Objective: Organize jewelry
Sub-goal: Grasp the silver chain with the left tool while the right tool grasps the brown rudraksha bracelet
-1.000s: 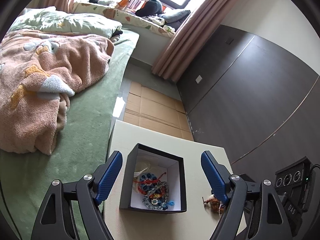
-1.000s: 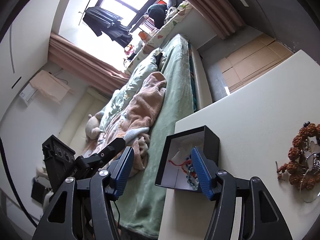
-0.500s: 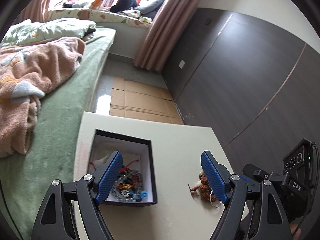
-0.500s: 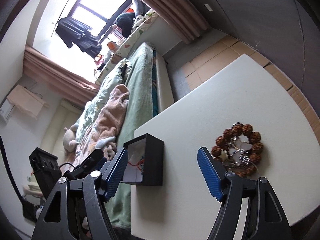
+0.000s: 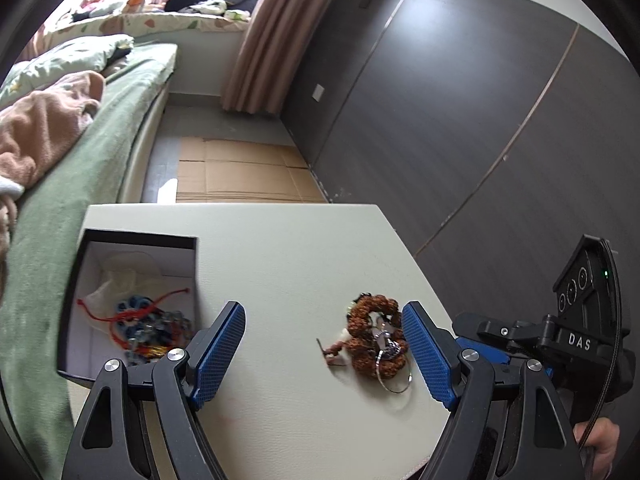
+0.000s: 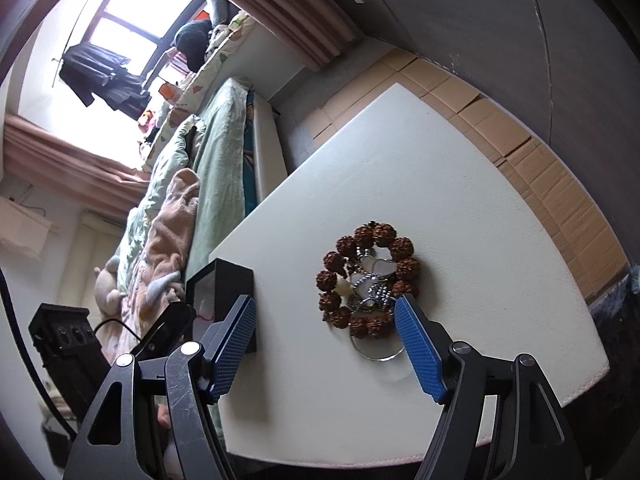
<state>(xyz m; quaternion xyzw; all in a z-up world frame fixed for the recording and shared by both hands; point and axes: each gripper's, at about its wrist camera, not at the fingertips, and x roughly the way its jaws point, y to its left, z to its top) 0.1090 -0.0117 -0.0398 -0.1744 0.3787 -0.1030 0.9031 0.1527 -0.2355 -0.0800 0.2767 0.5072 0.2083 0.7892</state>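
A brown beaded bracelet (image 5: 372,334) lies on the white table (image 5: 288,256) with a silver chain and a hoop tangled on it; it also shows in the right wrist view (image 6: 368,280). An open black box (image 5: 132,304) with a white lining holds a red cord and several blue bracelets; its side shows in the right wrist view (image 6: 228,280). My left gripper (image 5: 324,344) is open and empty, above the table between box and bracelet. My right gripper (image 6: 324,340) is open and empty, just short of the bracelet.
A bed with a green cover (image 5: 80,152) and a pink blanket (image 5: 36,136) runs along the table's left side. Flattened cardboard (image 5: 240,176) covers the floor beyond the table. A dark panelled wall (image 5: 460,100) stands to the right.
Both grippers have swung right, away from the box and toward the brown bracelet, which now sits between the fingers in each view. Both stay open.
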